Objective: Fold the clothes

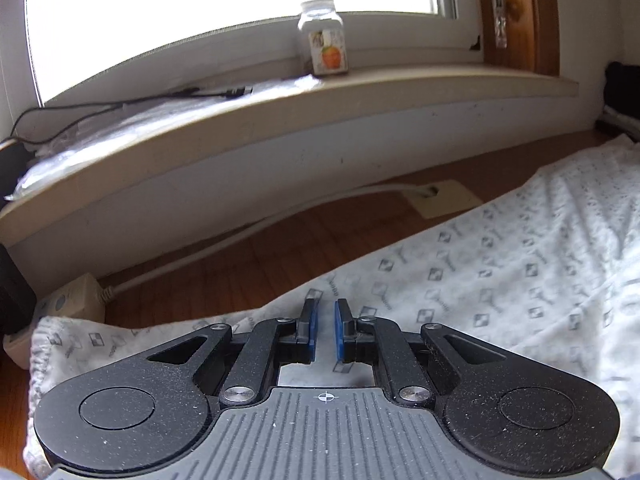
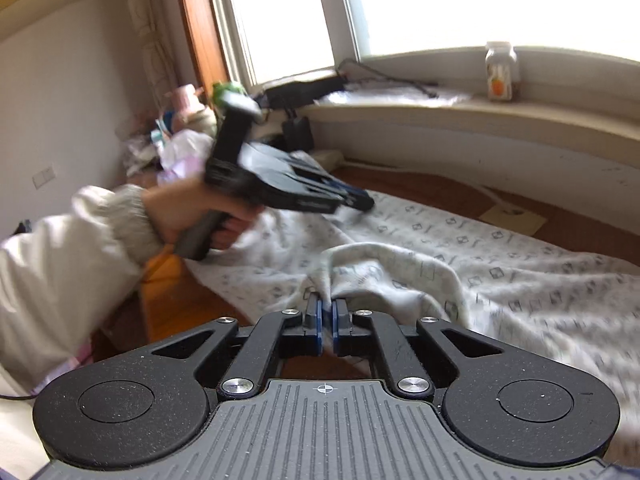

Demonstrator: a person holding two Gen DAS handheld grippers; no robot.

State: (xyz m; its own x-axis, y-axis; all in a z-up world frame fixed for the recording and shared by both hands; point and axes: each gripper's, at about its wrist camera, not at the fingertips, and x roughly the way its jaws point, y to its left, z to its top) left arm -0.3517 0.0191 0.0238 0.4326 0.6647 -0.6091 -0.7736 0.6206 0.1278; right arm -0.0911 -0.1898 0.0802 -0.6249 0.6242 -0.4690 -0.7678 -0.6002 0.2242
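Observation:
A white garment (image 1: 520,280) printed with small grey marks lies spread over a wooden floor (image 1: 248,264). My left gripper (image 1: 325,304) hovers over its near edge, blue pads almost together with nothing between them. In the right wrist view the same garment (image 2: 520,280) has a raised fold (image 2: 360,268) running into my right gripper (image 2: 326,300), which is shut on that fold. Further back, a person's hand (image 2: 188,216) in a cream sleeve holds the blurred left gripper (image 2: 360,202) just over the cloth's far edge.
A curved windowsill (image 1: 360,100) carries a labelled jar (image 1: 324,40) and a black cable (image 1: 120,102). A power strip (image 1: 68,304), its white cord (image 1: 240,236) and a beige floor plate (image 1: 444,198) lie by the wall. Clutter (image 2: 180,136) is piled in the left corner.

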